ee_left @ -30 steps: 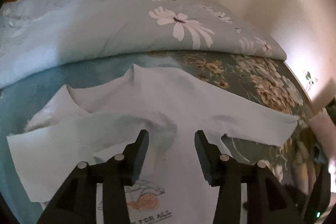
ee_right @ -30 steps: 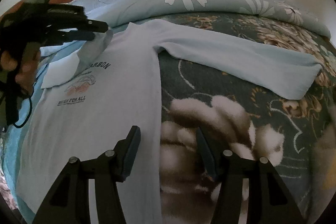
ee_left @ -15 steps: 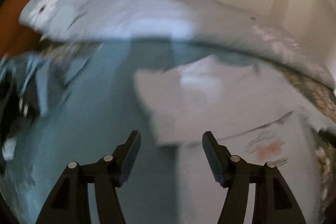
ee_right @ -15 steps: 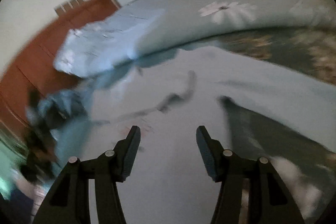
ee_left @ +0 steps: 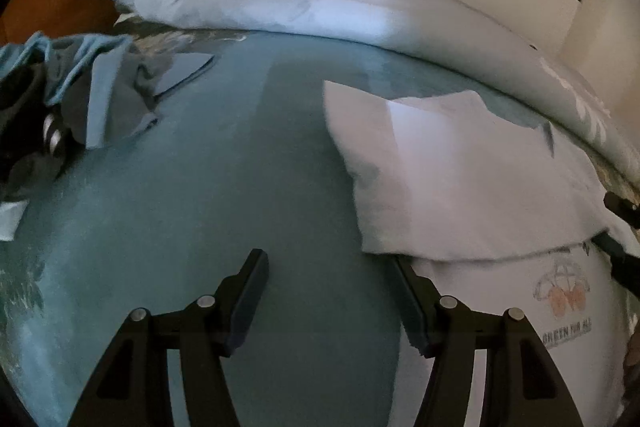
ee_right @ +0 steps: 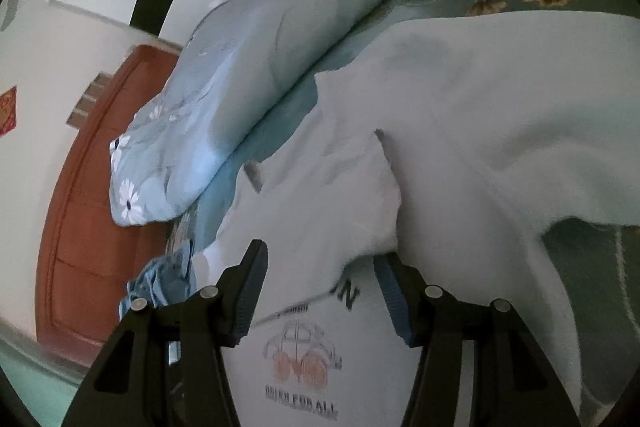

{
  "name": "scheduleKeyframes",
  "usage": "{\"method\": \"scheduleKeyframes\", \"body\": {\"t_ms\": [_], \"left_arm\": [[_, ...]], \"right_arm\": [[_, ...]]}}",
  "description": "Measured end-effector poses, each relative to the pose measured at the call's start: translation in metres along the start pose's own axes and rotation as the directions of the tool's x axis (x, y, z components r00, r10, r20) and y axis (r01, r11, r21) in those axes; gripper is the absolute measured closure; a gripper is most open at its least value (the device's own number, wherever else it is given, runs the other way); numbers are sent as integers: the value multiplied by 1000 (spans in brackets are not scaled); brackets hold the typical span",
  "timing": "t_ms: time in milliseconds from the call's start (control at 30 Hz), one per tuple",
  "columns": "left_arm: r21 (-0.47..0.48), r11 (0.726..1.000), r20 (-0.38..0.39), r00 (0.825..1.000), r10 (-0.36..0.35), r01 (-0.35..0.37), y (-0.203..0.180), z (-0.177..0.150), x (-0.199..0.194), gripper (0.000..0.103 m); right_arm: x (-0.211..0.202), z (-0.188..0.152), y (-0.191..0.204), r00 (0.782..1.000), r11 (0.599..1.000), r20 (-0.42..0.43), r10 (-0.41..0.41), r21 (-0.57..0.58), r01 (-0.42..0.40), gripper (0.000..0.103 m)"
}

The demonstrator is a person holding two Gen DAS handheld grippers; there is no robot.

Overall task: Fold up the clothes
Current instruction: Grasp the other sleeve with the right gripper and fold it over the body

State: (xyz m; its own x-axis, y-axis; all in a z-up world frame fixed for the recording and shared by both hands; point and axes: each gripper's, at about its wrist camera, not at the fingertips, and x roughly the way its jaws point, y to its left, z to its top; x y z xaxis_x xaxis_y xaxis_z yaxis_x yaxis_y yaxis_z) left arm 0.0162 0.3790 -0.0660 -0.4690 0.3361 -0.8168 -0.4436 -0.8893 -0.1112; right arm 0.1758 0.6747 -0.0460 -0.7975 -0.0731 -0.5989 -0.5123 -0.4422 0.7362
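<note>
At lower centre of its view, the left gripper [ee_left: 326, 297] gapes wide, empty over the teal bedsheet [ee_left: 224, 187]; the white shirt [ee_left: 472, 195] lies right. The right gripper [ee_right: 320, 293], equally wide, holds nothing above the shirt's car print [ee_right: 302, 359].

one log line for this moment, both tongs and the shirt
left tongs: open, over bedsheet | right tongs: open, over shirt | shirt: one sleeve folded in

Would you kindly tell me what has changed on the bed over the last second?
The left gripper swung left off the shirt over bare sheet. The right gripper moved in over the shirt's print. Both remain open and empty; the sleeve remains folded across the chest.
</note>
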Motion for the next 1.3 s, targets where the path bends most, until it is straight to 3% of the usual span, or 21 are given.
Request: {"method": "scheduleKeyframes", "body": {"t_ms": [133, 167, 300, 433, 600, 700, 1000, 1300], "left_arm": [[-26, 1000, 27, 1000, 16, -16, 2, -5, -3, 38], [-30, 999, 32, 999, 21, -20, 3, -6, -3, 38], [-22, 999, 45, 998, 35, -34, 2, -10, -3, 35], [-2, 999, 41, 998, 41, -41, 0, -10, -1, 31], [4, 999, 42, 998, 40, -40, 3, -9, 1, 30], [12, 999, 41, 998, 46, -46, 4, -8, 3, 29], [15, 999, 38, 999, 39, -40, 4, -9, 4, 27], [3, 1000, 43, 999, 12, -12, 5, -7, 2, 27]], "right_arm": [[6, 7, 6, 999, 999, 33, -34, -21, 35, 48], [7, 8, 8, 998, 999, 38, -42, -22, 43, 53], [9, 14, 12, 995, 996, 52, -81, -22, 82, 97], [3, 25, 37, 989, 977, 75, -128, -160, 139, 99], [-41, 34, 76, 964, 911, 246, -101, -366, 190, 99], [-50, 41, 64, 958, 912, 257, -129, -348, 216, 99], [-40, 46, -17, 964, 960, 169, -207, -157, 234, 99], [-39, 43, -37, 959, 958, 141, -247, -112, 263, 99]]}}
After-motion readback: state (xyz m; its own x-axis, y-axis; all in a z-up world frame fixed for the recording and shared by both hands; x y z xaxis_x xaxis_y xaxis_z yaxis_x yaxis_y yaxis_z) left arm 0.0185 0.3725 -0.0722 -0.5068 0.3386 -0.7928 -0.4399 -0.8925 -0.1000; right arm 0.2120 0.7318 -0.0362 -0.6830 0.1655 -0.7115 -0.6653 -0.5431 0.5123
